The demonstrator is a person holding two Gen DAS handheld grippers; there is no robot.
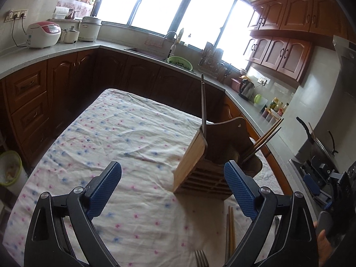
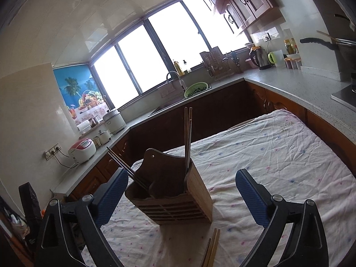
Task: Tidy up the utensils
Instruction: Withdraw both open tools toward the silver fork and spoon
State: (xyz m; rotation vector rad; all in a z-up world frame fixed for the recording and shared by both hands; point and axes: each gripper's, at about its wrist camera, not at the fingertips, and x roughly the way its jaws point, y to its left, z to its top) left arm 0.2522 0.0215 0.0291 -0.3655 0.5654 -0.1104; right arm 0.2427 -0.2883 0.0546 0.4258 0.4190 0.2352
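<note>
Two sets of jaws wide and empty, wooden utensil holder (image 2: 175,197) ahead between the right gripper's (image 2: 182,198), loose chopsticks (image 1: 231,229) nearer.

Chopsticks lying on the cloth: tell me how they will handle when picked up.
The loose chopsticks look thin, stiff and light, so they should lift easily without bending. Being narrow and flat on the soft, wrinkled cloth, they may slip or roll from the pads. Two or three lie close together, so one grasp could catch several.
</note>
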